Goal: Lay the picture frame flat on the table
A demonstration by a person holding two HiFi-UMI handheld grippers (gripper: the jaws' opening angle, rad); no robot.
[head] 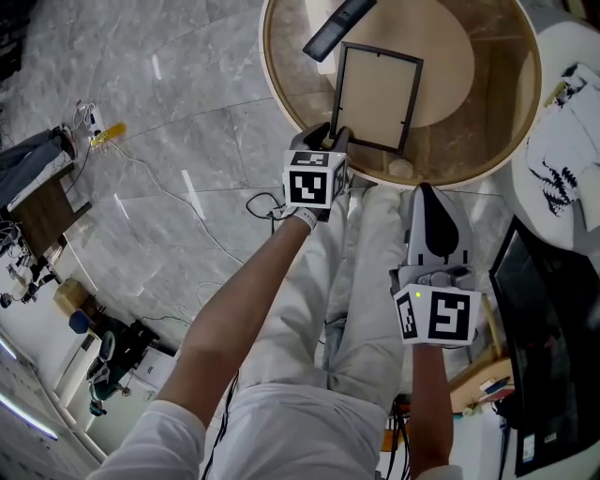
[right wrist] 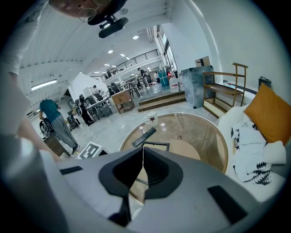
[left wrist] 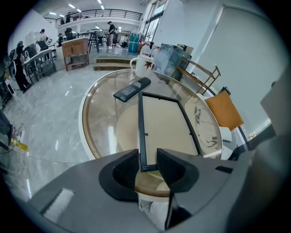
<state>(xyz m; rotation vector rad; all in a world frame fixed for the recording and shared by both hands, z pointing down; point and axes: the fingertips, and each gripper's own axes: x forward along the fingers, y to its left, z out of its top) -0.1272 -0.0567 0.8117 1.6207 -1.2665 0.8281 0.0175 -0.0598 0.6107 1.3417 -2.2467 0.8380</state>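
The picture frame (head: 378,96) lay flat on the round glass tabletop (head: 492,112), face down by the look of its plain tan back, with its near edge close to the wooden rim on the person's side. A dark remote control (head: 337,28) rested just beyond the frame's far left corner, slanted across the glass, and a white mug (left wrist: 142,66) stood further off near the far rim. The left hand-held gripper (head: 336,139) was reached out to the frame's near left corner. From its own view the jaws stood spread, with that corner and the start of the left rail showing in the gap between them. The left pad sat right against the rail while a sliver of tabletop showed before the right pad, so nothing was being squeezed as far as I could see. Whether the left pad actually touched the rail I couldn't tell. The right hand-held gripper (head: 427,187) was held back over the person's lap, short of the tabletop, its jaws pressed together at the tips with nothing between them. To the person's right sat a white cushion (head: 562,141) with a black print on it, and grey marble floor (head: 187,141) stretched away on the left.
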